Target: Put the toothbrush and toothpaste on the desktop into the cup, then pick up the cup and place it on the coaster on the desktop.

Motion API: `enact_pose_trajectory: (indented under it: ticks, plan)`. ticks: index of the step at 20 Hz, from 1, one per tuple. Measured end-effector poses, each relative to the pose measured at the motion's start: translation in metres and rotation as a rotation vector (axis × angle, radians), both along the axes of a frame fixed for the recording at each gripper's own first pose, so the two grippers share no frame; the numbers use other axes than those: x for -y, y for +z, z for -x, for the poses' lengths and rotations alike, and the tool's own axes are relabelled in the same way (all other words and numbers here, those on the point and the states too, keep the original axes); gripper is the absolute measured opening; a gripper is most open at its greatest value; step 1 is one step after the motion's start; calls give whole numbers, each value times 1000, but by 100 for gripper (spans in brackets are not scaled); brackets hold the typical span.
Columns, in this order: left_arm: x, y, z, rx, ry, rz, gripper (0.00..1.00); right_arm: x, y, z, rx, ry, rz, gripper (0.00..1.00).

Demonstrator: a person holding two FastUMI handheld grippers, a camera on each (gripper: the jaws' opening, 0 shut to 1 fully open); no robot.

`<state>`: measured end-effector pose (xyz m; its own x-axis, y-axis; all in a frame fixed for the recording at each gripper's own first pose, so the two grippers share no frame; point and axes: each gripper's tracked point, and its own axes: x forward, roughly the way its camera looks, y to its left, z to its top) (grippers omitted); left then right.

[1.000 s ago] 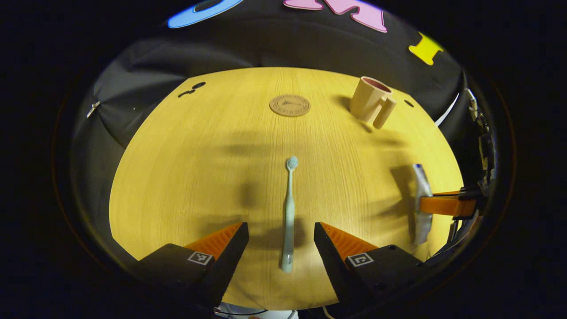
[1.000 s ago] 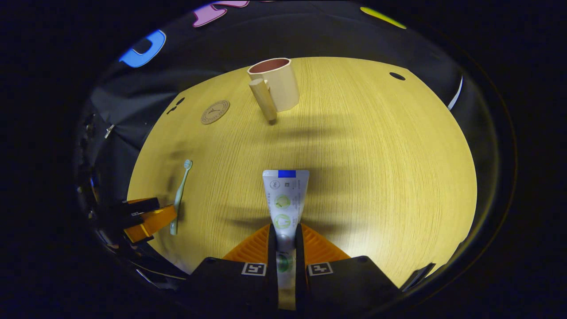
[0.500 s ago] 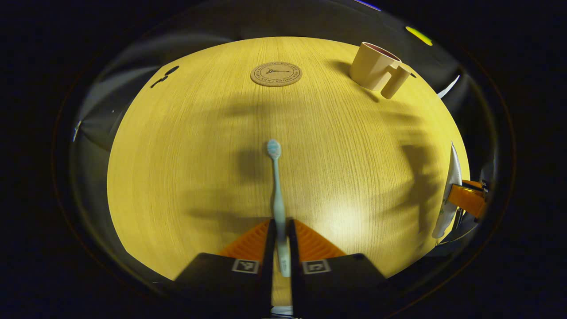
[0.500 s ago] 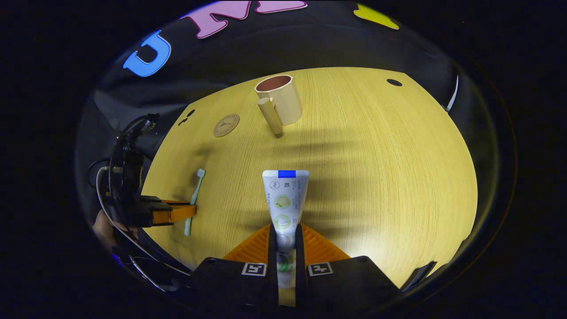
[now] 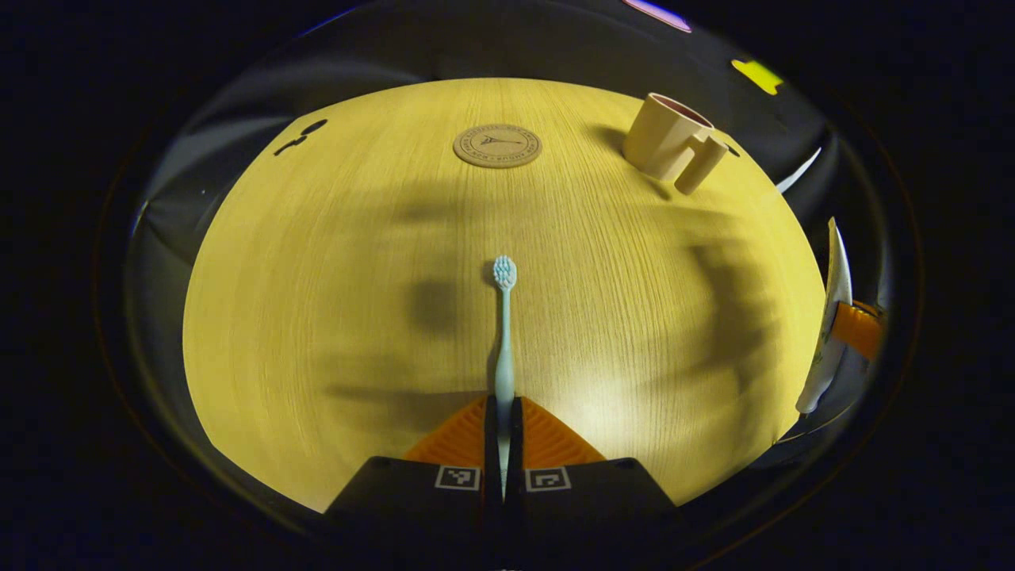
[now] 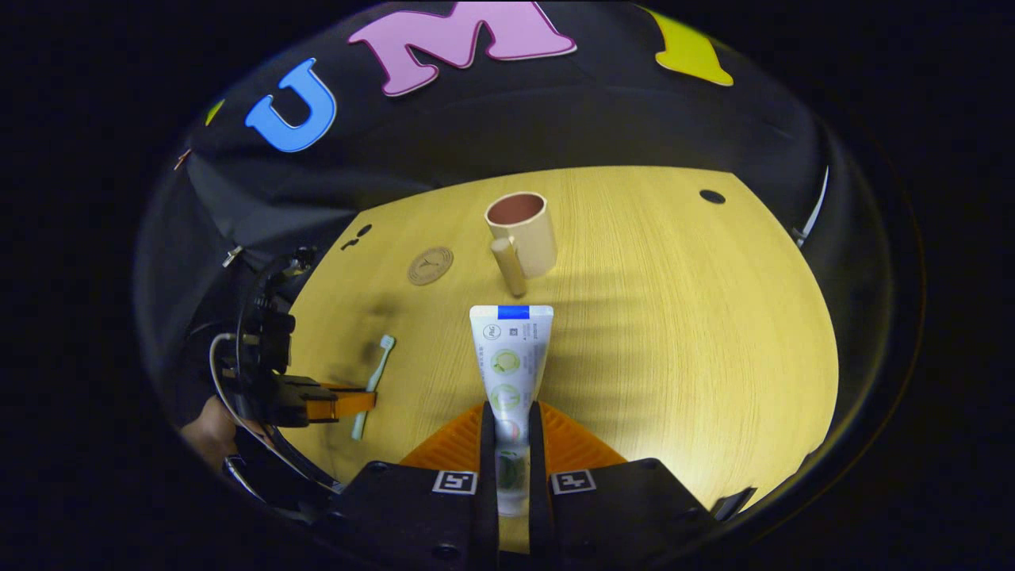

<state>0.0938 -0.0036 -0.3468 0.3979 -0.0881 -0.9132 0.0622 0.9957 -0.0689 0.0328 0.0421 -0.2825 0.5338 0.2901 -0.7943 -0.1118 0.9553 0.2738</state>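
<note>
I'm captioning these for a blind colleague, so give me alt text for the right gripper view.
The right gripper is shut on a toothpaste tube, held pointing toward an upright cup farther along the wooden desktop. A round coaster lies left of the cup; at far left, the left gripper holds a toothbrush.

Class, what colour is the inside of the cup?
Reddish-brown inside the cup, against its beige outside; the right gripper view shows it best.

Desktop (image 5: 333, 262) matt wood grain; cup (image 6: 523, 230) smooth matt plastic; toothpaste (image 6: 510, 357) tube glossy; coaster (image 5: 497, 146) matt, embossed.
</note>
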Motion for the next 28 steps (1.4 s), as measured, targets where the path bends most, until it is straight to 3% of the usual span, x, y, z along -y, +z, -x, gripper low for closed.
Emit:
enact_pose_trajectory:
  ticks: [7, 13, 21, 28]
  plan:
    - [6, 46, -9, 155, 51, 91, 6, -11, 64, -71, 234, -23, -27, 19]
    - [16, 86, -18, 315, 46, 136, 6, -13, 98, -137, 439, -71, -75, 18]
    - [29, 111, -25, 382, 73, 155, 6, -37, 94, -229, 696, -98, -104, 18]
    - [33, 136, -54, 453, 136, 179, 6, -19, 40, -271, 748, -123, 4, 19]
